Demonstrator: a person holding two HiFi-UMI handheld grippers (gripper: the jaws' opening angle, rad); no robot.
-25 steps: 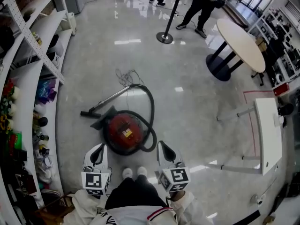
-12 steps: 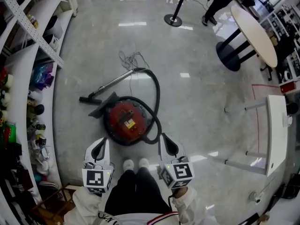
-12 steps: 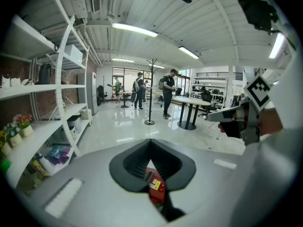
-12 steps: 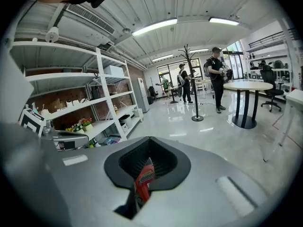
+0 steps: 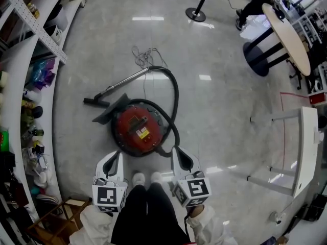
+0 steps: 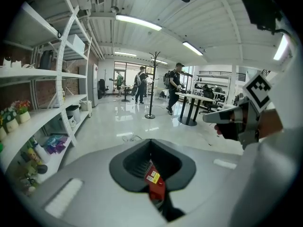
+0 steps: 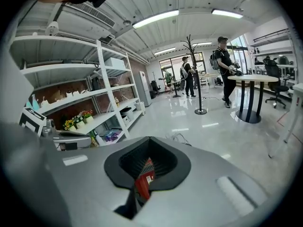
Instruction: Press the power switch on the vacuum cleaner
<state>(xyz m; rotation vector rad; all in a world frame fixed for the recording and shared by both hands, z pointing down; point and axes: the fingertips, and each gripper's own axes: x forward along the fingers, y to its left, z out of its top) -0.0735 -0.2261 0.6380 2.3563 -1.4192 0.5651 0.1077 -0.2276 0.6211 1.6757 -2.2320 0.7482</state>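
A round red vacuum cleaner (image 5: 137, 131) lies on the polished floor just ahead of my feet. Its black hose (image 5: 174, 98) loops around it to a metal wand (image 5: 125, 81), which ends in a black floor nozzle (image 5: 95, 102). The cord (image 5: 145, 57) lies tangled beyond. My left gripper (image 5: 114, 156) hovers at the vacuum's near left edge with its jaws shut and empty. My right gripper (image 5: 176, 151) hangs by the hose at the near right, also shut and empty. Each gripper view shows a sliver of the red body (image 6: 155, 186) (image 7: 143, 183) through the jaw opening.
Stocked white shelving (image 5: 30, 60) runs along the left. A white table (image 5: 306, 147) stands at the right, a round table (image 5: 288, 32) and a stanchion base (image 5: 195, 14) farther back. A wooden crate (image 5: 56, 218) sits at the near left. People stand in the distance (image 7: 225, 67).
The view has closed in on the vacuum cleaner, which now lies nearer my feet and both grippers. Both grippers stay shut in the same pose.
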